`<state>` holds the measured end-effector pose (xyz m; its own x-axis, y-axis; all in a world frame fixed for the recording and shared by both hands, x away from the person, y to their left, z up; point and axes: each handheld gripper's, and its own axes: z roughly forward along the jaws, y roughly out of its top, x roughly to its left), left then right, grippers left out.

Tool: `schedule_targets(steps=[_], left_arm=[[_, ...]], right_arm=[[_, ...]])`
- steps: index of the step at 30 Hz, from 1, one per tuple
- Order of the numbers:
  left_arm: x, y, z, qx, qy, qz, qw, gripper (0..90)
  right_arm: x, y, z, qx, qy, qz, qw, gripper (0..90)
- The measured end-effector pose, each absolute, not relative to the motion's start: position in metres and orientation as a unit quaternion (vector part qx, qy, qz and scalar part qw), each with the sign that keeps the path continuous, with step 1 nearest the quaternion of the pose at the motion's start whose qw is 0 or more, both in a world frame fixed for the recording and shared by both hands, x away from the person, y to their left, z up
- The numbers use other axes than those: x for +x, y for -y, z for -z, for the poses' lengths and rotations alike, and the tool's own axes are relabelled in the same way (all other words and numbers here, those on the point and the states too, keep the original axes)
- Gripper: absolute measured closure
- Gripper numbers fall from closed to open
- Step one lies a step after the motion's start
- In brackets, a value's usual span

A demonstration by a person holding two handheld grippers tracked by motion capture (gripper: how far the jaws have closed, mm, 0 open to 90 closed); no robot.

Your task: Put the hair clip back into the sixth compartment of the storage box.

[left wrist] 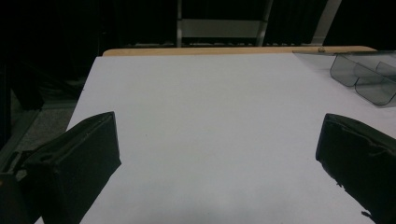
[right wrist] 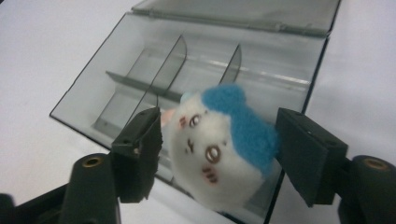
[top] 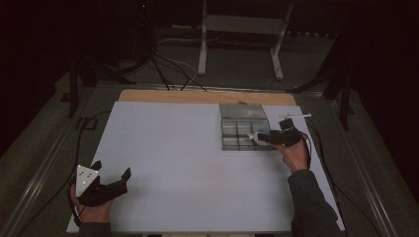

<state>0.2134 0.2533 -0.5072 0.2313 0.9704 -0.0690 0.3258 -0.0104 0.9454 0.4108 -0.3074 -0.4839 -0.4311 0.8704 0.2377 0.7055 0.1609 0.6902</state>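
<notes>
The right gripper [right wrist: 219, 154] has its jaws pinched on a small plush toy [right wrist: 219, 149] (white face, blue tuft), held over the near edge of the clear divider box [right wrist: 140, 60]. The toy looks soft and light, so it will squash; the round sides are best to grip. Well away from the box, the left gripper [top: 111, 173] rests with jaws spread wide, holding nothing

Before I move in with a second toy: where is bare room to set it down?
Free: the white board between the left claw and the compartment box. Crowded: the box's right edge, where the right claw grips the plush toy.
</notes>
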Motion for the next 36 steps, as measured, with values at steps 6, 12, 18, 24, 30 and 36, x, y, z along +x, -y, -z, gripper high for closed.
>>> schedule_targets(steps=[6, 12, 18, 24, 30, 36], left_arm=[[0.213, -0.253, 0.507, 0.624, -0.519, -0.339, 0.475, 0.8], [0.213, -0.253, 0.507, 0.625, -0.519, -0.339, 0.475, 0.8], [0.213, -0.253, 0.507, 0.626, -0.518, -0.339, 0.474, 0.8], [0.214, -0.253, 0.507, 0.627, -0.518, -0.339, 0.473, 0.8], [0.214, -0.254, 0.507, 0.627, -0.518, -0.340, 0.473, 0.8], [0.215, -0.253, 0.505, 0.627, -0.517, -0.341, 0.474, 0.7]], right_arm=[[0.406, 0.307, 0.477, 0.520, -0.748, -0.387, 0.143, 22.2], [0.402, 0.308, 0.476, 0.522, -0.737, -0.407, 0.138, 13.7], [0.396, 0.306, 0.474, 0.516, -0.732, -0.420, 0.145, 2.3], [0.384, 0.302, 0.470, 0.502, -0.730, -0.436, 0.160, 0.0], [0.365, 0.301, 0.469, 0.487, -0.724, -0.452, 0.188, 0.0], [0.348, 0.300, 0.466, 0.472, -0.718, -0.469, 0.203, 0.0]])
